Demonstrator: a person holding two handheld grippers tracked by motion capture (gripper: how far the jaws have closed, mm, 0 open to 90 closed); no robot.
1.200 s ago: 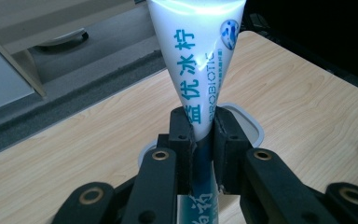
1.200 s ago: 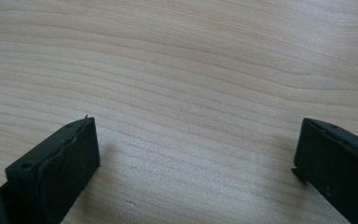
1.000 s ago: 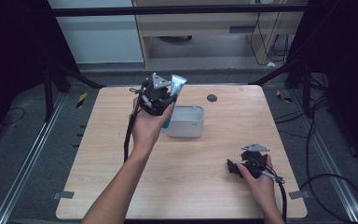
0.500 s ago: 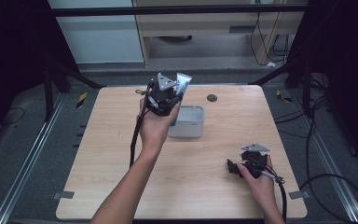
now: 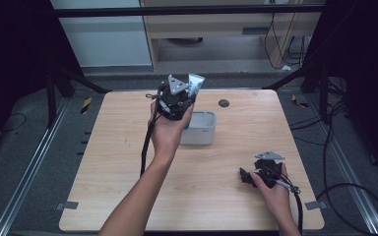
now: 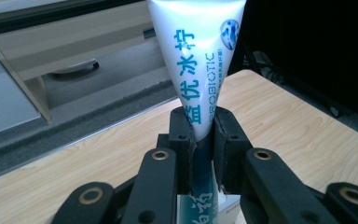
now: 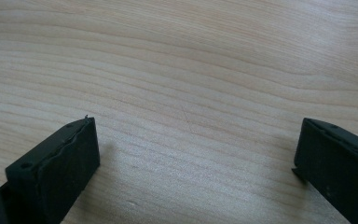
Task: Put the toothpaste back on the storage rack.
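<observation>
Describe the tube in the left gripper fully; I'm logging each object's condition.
The tube is a white soft-looking squeeze tube with blue-green Chinese characters and the word PROBIOTIC. It stands upright, its wide flat crimped end up, narrowing downward. The left gripper clamps it between both black jaws partway down. In the high view it is held in the air above the far edge of the grey box. Its cap end is hidden.

Light wood-grain bench (image 5: 128,147), rounded corners. Small dark round disc (image 5: 223,103) near its far edge, right of centre. Grey floor around it, metal rail (image 5: 27,172) along the left side, black-and-yellow tape marks (image 5: 86,104) off both far corners. Black cables (image 5: 344,191) loop on the floor at right. Pale wooden cabinet (image 5: 216,29) beyond the bench, black frame bar (image 5: 187,10) across the top.
</observation>
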